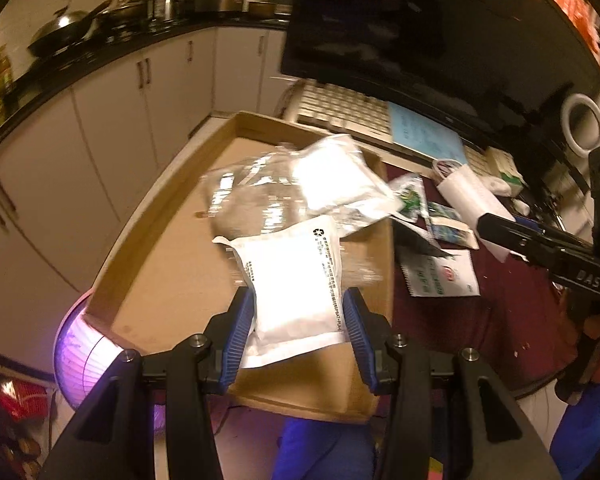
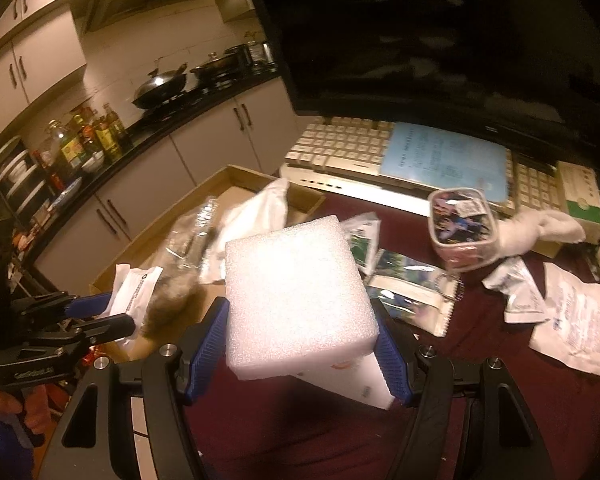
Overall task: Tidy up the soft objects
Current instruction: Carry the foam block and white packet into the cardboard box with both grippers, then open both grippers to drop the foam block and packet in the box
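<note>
kitchen counters curve behind a dark red tabletop point(image 2: 500, 380). my left gripper point(image 1: 300, 322) tilts down over the cardboard tray point(image 1: 172, 264), both pads clamped on a white sealed pouch point(image 1: 296, 284) whose long axis runs straight out from my jaws, printed end farthest. my right gripper point(image 2: 300, 344) also pitches down, jaws pressed on the sides of a white foam block point(image 2: 296, 300), broad face up, reaching away ahead of the fingertips.
</note>
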`<state>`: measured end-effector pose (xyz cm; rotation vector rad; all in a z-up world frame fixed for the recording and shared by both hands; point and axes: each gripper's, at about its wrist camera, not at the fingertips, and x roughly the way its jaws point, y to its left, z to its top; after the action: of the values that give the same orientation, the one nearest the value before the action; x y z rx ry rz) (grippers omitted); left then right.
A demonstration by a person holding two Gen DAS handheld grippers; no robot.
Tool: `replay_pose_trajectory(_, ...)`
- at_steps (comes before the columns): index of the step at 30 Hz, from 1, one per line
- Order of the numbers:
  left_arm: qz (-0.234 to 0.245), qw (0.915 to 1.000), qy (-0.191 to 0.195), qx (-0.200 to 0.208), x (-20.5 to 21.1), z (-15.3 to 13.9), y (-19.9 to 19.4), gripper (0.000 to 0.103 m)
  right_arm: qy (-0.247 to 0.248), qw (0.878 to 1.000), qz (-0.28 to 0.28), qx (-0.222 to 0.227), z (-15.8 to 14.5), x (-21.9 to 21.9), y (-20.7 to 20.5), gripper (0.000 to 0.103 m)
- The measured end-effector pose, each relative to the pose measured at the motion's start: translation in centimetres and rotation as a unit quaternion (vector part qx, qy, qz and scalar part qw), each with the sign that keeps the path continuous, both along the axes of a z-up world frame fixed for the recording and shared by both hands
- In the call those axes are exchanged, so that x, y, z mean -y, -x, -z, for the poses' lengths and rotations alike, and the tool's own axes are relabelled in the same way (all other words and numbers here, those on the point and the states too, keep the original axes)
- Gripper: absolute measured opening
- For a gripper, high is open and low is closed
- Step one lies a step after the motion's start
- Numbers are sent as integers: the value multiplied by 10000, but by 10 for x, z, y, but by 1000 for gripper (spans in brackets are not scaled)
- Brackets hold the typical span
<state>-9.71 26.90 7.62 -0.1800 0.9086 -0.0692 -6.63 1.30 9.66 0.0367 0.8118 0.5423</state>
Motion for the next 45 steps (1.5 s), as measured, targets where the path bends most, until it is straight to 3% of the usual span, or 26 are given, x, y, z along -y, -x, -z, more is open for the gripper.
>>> replay_pose_trajectory(9,-390,9991,0,-143,-32,15,-5,46,-229,9982,-526,-171,-5,-43,-17,73)
replay_pose_trajectory(19,-565,9980,-45,-294,-49,30,-12,46,640,9962,-591,-11,20,-100,-44,73)
replay_pose_trajectory(31,-588,9975,73,-383,-53,38,-16,50,931,9924,-803,44,46,-122,-51,75)
replay_pose_trajectory(34,-576,9976,70,-389,-52,37,-15,56,885,9926,-831,24,46,-122,-50,76)
replay_pose_trajectory(37,-596,9974,89,-390,-50,36,-15,71,781,9934,-842,-17,46,-120,-50,81)
replay_pose_trajectory(45,-672,9969,-9,-421,-45,33,-13,81,591,9954,-752,-12,40,-111,-45,87)
